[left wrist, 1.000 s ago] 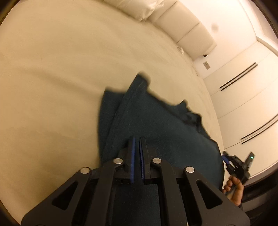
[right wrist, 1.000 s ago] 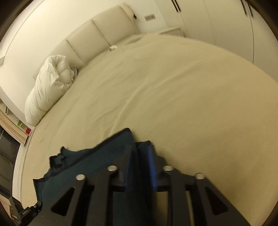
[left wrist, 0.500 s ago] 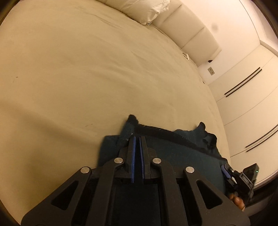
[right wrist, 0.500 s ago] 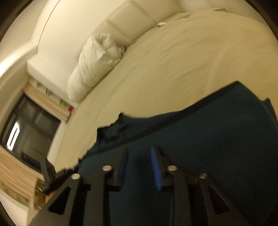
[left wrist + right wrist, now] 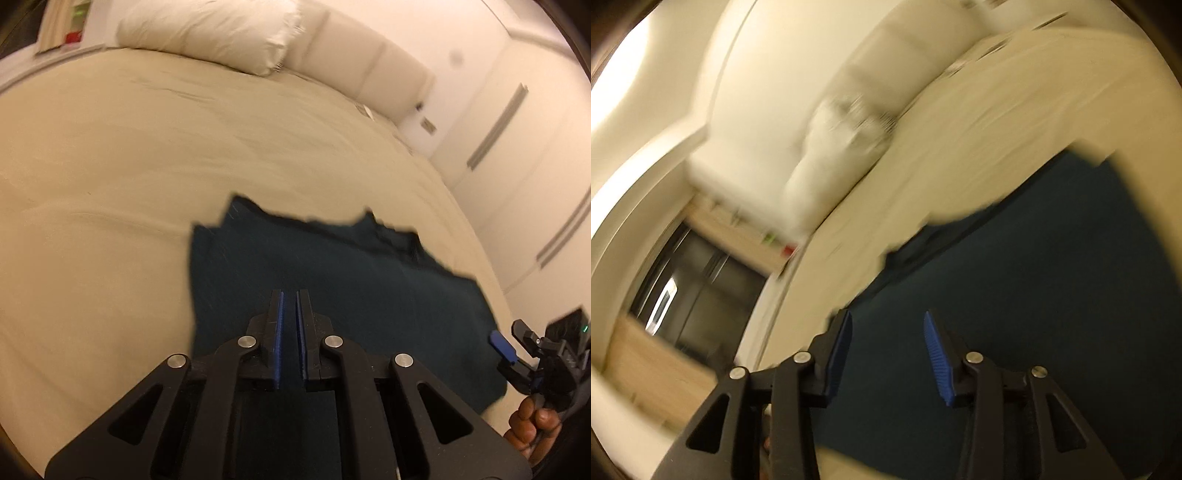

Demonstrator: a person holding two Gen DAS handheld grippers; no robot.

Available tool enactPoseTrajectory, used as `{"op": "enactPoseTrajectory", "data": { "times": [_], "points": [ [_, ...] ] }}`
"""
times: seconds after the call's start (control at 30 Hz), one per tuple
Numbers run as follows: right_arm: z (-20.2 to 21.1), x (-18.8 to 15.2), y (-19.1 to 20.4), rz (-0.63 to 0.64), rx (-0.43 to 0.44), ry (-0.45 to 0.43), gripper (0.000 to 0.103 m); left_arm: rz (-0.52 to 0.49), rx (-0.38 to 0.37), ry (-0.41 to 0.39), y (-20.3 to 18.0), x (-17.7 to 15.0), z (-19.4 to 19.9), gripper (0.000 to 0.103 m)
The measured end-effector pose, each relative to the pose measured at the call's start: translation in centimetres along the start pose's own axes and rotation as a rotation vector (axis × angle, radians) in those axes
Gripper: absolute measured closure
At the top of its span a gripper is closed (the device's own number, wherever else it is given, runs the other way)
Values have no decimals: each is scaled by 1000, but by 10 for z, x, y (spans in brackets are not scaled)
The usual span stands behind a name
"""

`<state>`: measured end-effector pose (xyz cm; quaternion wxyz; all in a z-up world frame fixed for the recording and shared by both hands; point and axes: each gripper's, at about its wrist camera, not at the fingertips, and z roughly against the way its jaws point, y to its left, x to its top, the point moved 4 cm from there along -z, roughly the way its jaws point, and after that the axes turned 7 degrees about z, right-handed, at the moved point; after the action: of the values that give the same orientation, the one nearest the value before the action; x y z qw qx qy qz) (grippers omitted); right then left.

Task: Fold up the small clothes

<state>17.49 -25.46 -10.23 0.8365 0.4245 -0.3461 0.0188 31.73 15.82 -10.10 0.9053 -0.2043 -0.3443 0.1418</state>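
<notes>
A dark teal garment (image 5: 332, 280) lies flat on the cream bed, folded over with a ragged far edge. My left gripper (image 5: 289, 295) hovers over its near part with the jaws a narrow gap apart and nothing between them. My right gripper (image 5: 888, 321) is open wide and empty above the garment (image 5: 1034, 295), which fills the lower right of the blurred right wrist view. The right gripper also shows in the left wrist view (image 5: 517, 339) at the garment's right edge, held by a hand.
The cream bed (image 5: 110, 166) stretches far and left. A white pillow (image 5: 207, 33) and padded headboard (image 5: 369, 70) sit at the far end. White wardrobe doors (image 5: 517, 129) stand on the right. A dark window (image 5: 694, 280) lies left of the bed.
Both grippers have let go of the garment: the right opened wide and swung left, and the left opened slightly and pulled back. The garment now lies flat.
</notes>
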Motion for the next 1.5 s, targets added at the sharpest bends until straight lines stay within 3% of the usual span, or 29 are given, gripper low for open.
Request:
{"op": "enactPoseTrajectory", "data": {
  "times": [0.07, 0.13, 0.17, 0.23, 0.43, 0.57, 0.63, 0.7, 0.77, 0.87, 0.97, 1.03, 1.07, 1.13, 1.23, 1.3, 1.33, 1.37, 1.43, 1.47, 1.5],
  "points": [
    [-24, -28, 11, 34, 16, 78, 58, -48, 21, 60, -7, -28, -11, 97],
    [-35, -47, -5, 8, -35, 132, 60, -51, 34, 86, 2, -45, -20, 97],
    [-31, -49, -16, -10, -51, 125, 75, -46, 18, 72, 8, -47, -19, 97],
    [-6, -44, -40, -84, -79, 67, 83, -31, 4, 80, 12, -45, -18, 97],
    [95, -24, -105, -233, -256, -156, 83, -7, -10, 71, 29, -49, -6, 97],
    [148, -20, -119, -288, -363, -246, 77, 53, -38, 66, 49, -55, 15, 97],
    [154, -18, -102, -289, -326, -263, 67, 83, -39, 59, 58, -54, 29, 97],
    [140, -14, -66, -214, -224, -245, 61, 103, -32, 40, 57, -54, 40, 97],
    [103, -13, -24, -119, -128, -167, 52, 98, -37, 7, 54, -49, 56, 97],
    [41, -23, 19, -21, -35, -33, 49, 66, -34, -5, 46, -47, 69, 97],
    [-8, -38, 16, -48, -33, 76, 40, 106, -1, 57, 59, -51, 53, 97],
    [-20, -46, -11, -126, -67, 121, 44, 172, -52, 102, 72, -55, 42, 97],
    [-16, -51, -18, -142, -66, 118, 62, 190, -80, 99, 77, -56, 44, 97],
    [5, -51, -39, -192, -67, 79, 73, 194, -86, 101, 80, -56, 49, 97],
    [38, -43, -59, -226, -172, -22, 73, 255, -105, 75, 93, -52, 64, 97],
    [65, -40, -69, -266, -218, -83, 62, 322, -107, 48, 106, -49, 78, 96],
    [77, -38, -69, -275, -224, -114, 47, 341, -113, 44, 110, -47, 79, 95],
    [89, -36, -65, -272, -219, -143, 37, 366, -140, 54, 116, -44, 81, 92],
    [91, -36, -57, -260, -189, -138, 35, 401, -181, 96, 121, -36, 81, 82],
    [90, -36, -51, -256, -163, -118, 35, 415, -215, 124, 123, -28, 80, 71],
    [93, -38, -47, -249, -144, -107, 35, 420, -244, 124, 122, -20, 82, 47]
  ]
}}
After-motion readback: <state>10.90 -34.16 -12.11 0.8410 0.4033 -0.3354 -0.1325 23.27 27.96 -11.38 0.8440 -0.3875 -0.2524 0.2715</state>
